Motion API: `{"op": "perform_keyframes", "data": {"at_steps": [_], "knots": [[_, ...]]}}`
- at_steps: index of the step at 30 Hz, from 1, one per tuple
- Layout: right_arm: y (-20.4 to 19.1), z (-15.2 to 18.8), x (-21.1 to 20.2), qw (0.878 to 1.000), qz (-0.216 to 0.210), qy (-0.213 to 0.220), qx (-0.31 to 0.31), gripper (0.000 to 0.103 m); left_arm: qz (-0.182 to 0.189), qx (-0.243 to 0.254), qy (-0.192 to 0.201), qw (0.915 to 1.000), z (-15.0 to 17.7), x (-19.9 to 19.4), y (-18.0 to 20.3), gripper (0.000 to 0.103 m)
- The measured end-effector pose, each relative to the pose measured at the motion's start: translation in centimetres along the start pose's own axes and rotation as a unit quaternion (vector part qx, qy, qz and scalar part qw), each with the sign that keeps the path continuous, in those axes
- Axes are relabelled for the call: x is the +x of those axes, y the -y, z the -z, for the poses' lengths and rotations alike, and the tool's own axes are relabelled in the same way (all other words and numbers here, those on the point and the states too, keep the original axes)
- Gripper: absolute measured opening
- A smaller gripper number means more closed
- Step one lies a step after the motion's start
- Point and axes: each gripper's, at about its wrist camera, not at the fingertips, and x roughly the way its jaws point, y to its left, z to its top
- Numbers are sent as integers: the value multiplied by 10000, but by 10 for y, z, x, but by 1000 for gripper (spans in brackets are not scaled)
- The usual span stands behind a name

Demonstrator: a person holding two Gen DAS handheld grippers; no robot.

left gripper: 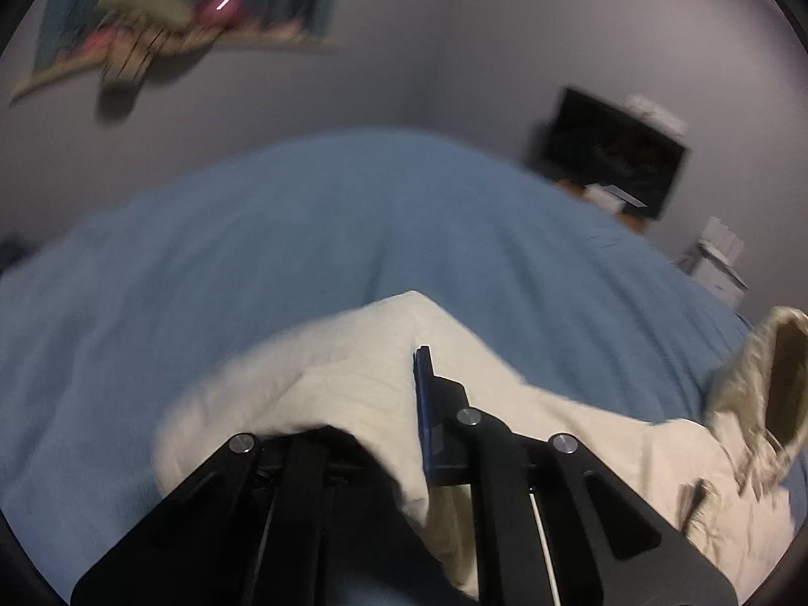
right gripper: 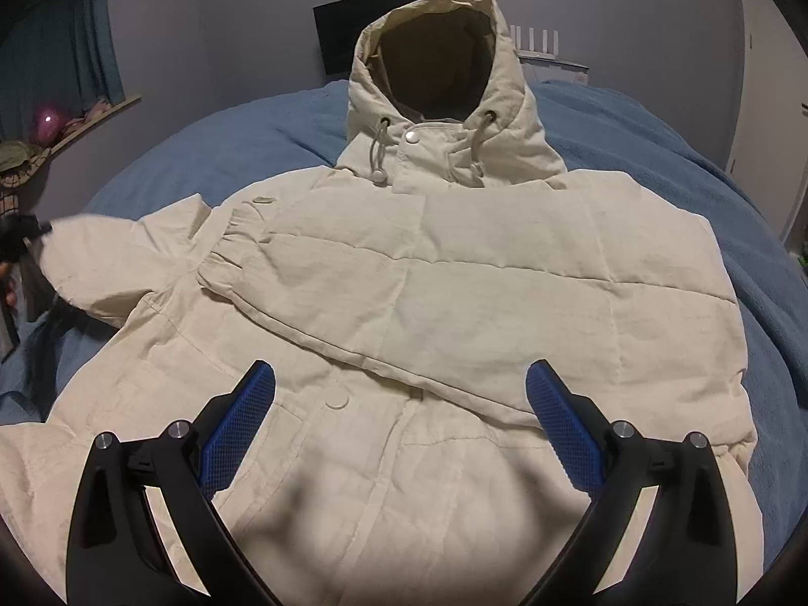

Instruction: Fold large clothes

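Note:
A cream hooded puffer jacket (right gripper: 454, 262) lies front up on a blue bedspread (right gripper: 656, 141), its hood (right gripper: 510, 101) standing at the far end. One sleeve (right gripper: 328, 303) is folded across the chest. The other sleeve (right gripper: 111, 252) is lifted at the left, where a dark shape, seemingly my left gripper (right gripper: 25, 232), holds its end. In the left wrist view my left gripper (left gripper: 413, 368) is shut on that cream sleeve fabric (left gripper: 328, 379), which drapes over and hides one finger. My right gripper (right gripper: 401, 379) hovers open over the jacket's lower front, nothing between its blue pads (right gripper: 560, 419).
A dark screen (left gripper: 616, 151) hangs on the grey wall beyond the bed, with a white unit (left gripper: 717, 257) near it. A teal curtain (right gripper: 55, 50) and a sill with toys (right gripper: 50, 121) are at the left. The blue bedspread (left gripper: 252, 232) stretches past the jacket.

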Motion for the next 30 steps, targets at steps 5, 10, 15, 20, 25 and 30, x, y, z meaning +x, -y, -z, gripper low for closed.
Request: {"op": "perform_keyframes", "data": {"at_steps": [5, 10, 15, 20, 25, 30], "knots": [[2, 1, -7, 10000, 81, 22, -35, 96, 657, 764, 597, 9931, -4, -46, 58, 9], [13, 0, -16, 9998, 219, -26, 29, 96, 1443, 1702, 1110, 9684, 6, -96, 137, 9], [35, 0, -40, 9992, 392, -63, 71, 96, 2235, 2541, 1162, 9338, 36, -117, 224, 9], [71, -2, -61, 9973, 595, 5, 439, 96, 2927, 3279, 717, 8954, 97, -126, 301, 9], [99, 2, -58, 9944, 693, -22, 799, 96, 3149, 3851, 38, 8675, 167, -114, 342, 9], [107, 8, -47, 9940, 667, -145, 850, 96, 3413, 3975, -746, 8485, 198, -87, 335, 28]]}}
